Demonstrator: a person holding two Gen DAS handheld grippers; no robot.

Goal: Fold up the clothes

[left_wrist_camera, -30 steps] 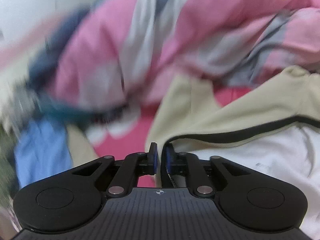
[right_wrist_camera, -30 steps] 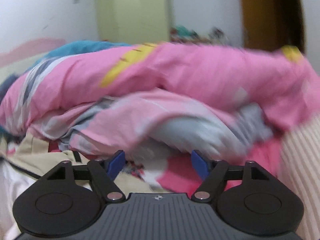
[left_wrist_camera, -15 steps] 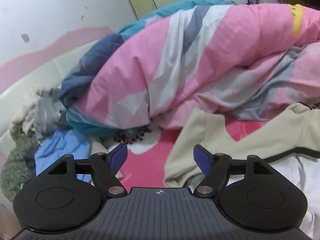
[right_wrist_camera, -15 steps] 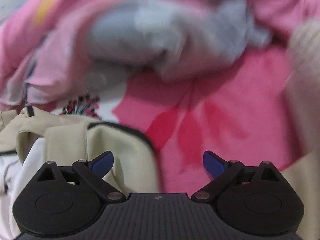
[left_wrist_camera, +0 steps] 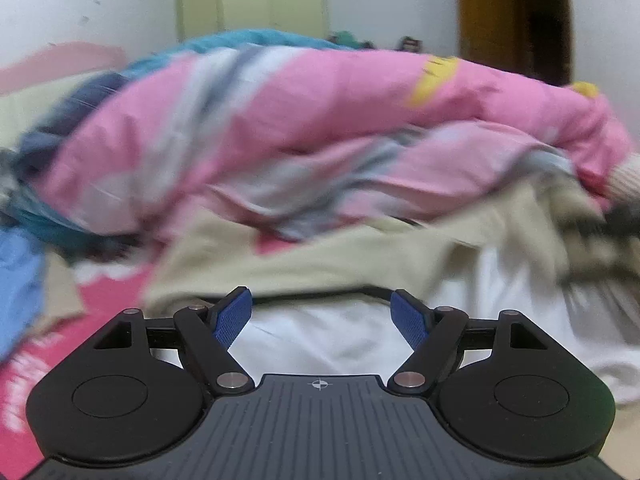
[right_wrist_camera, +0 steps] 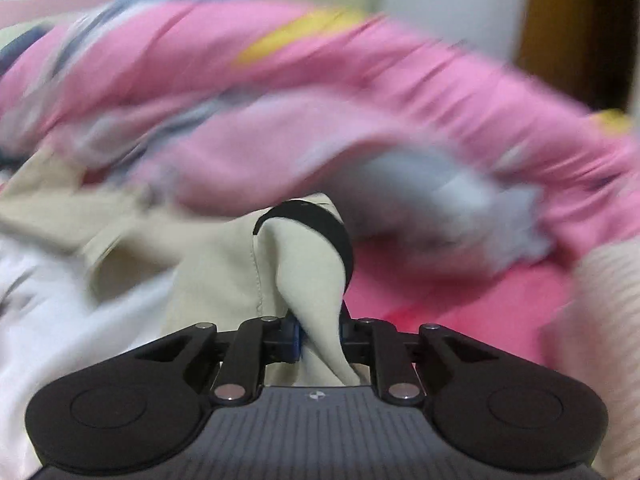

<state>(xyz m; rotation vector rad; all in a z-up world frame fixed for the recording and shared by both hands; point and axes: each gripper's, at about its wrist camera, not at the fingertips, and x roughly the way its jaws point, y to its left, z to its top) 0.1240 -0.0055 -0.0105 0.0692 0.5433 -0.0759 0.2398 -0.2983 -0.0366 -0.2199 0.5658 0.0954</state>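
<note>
Beige-and-white top with black trim (right_wrist_camera: 224,272) sprawled on the pink bed sheet (right_wrist_camera: 460,296), just in front of the heaped pink duvet (left_wrist_camera: 320,128). Right hand-held gripper (right_wrist_camera: 318,340) closing, pinching a beige fold. Left hand-held gripper (left_wrist_camera: 322,316) opening, spread over the white part — nothing gripped.

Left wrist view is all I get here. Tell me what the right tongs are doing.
Observer: The right tongs are closing on a fold of the beige garment, which sits pinched between their pads.
Operator: Say which part of it.
Observer: An edge trimmed in black piping, which loops over the top of the pinched fold.
Operator: Report what lies past that fold.
Observer: Bare pink bedsheet, then the pink quilt heaped behind it.
</note>
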